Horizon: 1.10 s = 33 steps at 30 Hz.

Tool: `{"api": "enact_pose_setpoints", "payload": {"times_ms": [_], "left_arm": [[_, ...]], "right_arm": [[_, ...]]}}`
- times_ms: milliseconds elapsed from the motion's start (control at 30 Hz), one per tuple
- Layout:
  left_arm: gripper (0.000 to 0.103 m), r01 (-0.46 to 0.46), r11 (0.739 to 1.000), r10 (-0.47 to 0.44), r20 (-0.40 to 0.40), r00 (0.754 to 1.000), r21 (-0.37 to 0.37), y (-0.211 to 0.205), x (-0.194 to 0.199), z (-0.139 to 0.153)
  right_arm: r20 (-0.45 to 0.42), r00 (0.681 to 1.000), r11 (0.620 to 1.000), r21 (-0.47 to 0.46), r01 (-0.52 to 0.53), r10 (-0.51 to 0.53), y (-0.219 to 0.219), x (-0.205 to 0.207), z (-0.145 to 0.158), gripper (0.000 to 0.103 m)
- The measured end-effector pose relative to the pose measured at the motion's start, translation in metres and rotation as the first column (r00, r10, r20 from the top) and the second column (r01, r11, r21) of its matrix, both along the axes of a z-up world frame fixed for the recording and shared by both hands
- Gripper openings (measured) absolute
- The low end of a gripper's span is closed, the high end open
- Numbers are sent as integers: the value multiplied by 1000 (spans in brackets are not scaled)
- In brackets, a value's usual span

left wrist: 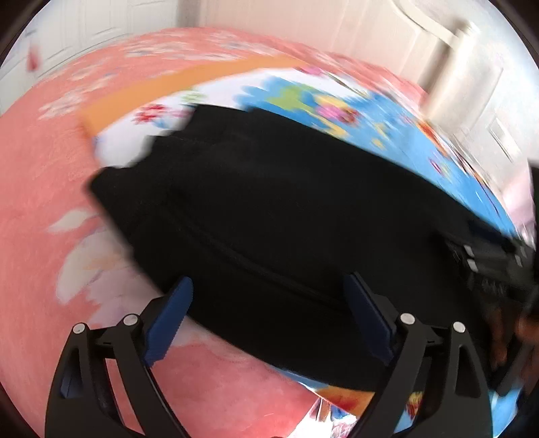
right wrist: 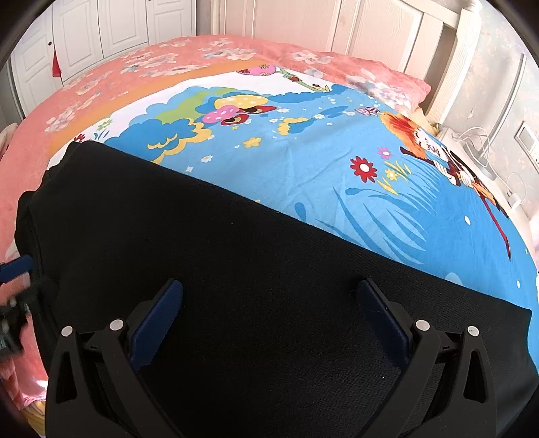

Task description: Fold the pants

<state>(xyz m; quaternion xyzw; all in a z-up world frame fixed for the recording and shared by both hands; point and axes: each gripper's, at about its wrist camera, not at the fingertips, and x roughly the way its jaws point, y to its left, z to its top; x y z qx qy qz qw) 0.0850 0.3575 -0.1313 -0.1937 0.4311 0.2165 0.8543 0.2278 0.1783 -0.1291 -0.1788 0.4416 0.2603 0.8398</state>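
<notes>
Black pants (right wrist: 209, 249) lie flat on the bed as a long folded band running from upper left to lower right. In the blurred left wrist view the pants (left wrist: 269, 209) fill the middle. My left gripper (left wrist: 269, 296) is open and empty, its blue pads wide apart just above the near edge of the pants. My right gripper (right wrist: 269, 300) is open and empty, hovering over the pants. The left gripper also shows at the left edge of the right wrist view (right wrist: 15, 269). The right gripper shows at the right edge of the left wrist view (left wrist: 492, 259).
A blue cartoon sheet (right wrist: 337, 161) covers the bed, over a pink floral blanket (right wrist: 111, 74). White cupboard doors (right wrist: 111, 27) stand behind the bed. A headboard (right wrist: 448, 60) and a nightstand with cables (right wrist: 478, 148) are at the right.
</notes>
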Motion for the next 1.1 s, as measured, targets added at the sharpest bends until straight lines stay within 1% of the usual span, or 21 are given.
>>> {"api": "enact_pose_setpoints", "payload": {"times_ms": [33, 67, 133, 167, 200, 267, 367, 467, 500, 567, 633, 667, 700, 767, 833, 900, 933, 967, 1000, 1033, 1100], "left_arm": [[73, -99, 995, 99, 9, 995, 12, 6, -7, 1], [75, -187, 982, 187, 13, 982, -21, 14, -14, -1], [76, -243, 966, 244, 3, 970, -87, 22, -17, -8], [76, -287, 950, 290, 6, 957, -122, 26, -22, -10], [77, -317, 940, 320, 3, 947, -127, 27, -24, -9], [77, -383, 921, 382, -20, 924, -67, 21, -27, -7], [78, -421, 905, 420, -24, 907, -57, 17, -27, -11], [79, -478, 878, 478, -12, 878, -30, 13, -28, -12], [79, -490, 871, 490, -8, 872, -29, 12, -30, -12], [79, -510, 860, 511, -2, 860, -22, 11, -32, -13], [79, -522, 853, 522, 0, 853, -15, 11, -32, -12], [79, -525, 851, 525, -1, 851, -1, 12, -32, -11], [79, -529, 849, 529, -2, 849, 8, 13, -35, -10], [80, -528, 849, 528, -8, 849, 7, 16, -36, -11], [83, -520, 854, 520, -13, 854, 19, 18, -36, -12], [83, -520, 854, 520, -13, 854, 22, 18, -36, -12], [83, -520, 854, 520, -13, 854, 29, 17, -36, -12], [83, -520, 854, 520, -12, 854, 31, 17, -36, -12], [83, -519, 854, 520, -11, 854, 31, 17, -36, -13], [83, -517, 855, 518, -11, 855, 31, 17, -36, -13], [84, -517, 855, 518, -13, 855, 35, 16, -36, -12]], "right_arm": [[4, 1000, 1000, 0, 0, 0, 0, 0, 0, 99], [6, 1000, 1000, 0, 0, 0, 0, -1, 0, 99], [9, 1000, 1000, -1, 1, -1, 0, -1, 0, 99], [9, 1000, 1000, 0, 1, -1, -1, -1, 0, 99], [5, 1000, 1000, 3, 1, -1, -1, 0, 1, 99], [6, 1000, 1000, 2, 1, -1, -1, -1, 0, 99], [7, 1000, 1000, 1, 3, -3, -1, -1, 1, 99], [57, 998, 998, -57, 14, -11, 8, -9, 11, 96], [85, 996, 999, -36, -25, 28, 16, -19, 22, 89], [96, 988, 993, -2, -122, 122, 30, -36, 34, 87], [97, 976, 980, -43, -192, 196, 52, -47, 30, 86], [76, 977, 978, -69, -196, 201, 60, -45, 23, 86], [70, 981, 979, -106, -174, 182, 66, -39, 14, 86], [98, 986, 987, -103, -123, 133, 67, -27, 13, 87], [157, 984, 986, -153, -59, 83, 72, -22, 17, 88], [276, 961, 977, -211, 41, 19, 77, -21, 24, 88], [290, 957, 983, -179, 46, 8, 76, -20, 29, 88], [254, 967, 997, -77, -1, 20, 74, -20, 39, 88], [209, 976, 999, -5, -54, 54, 74, -20, 45, 89], [143, 981, 989, 50, -136, 127, 83, -23, 47, 89], [32, 964, 962, 54, -266, 265, 109, -29, 36, 88]]}}
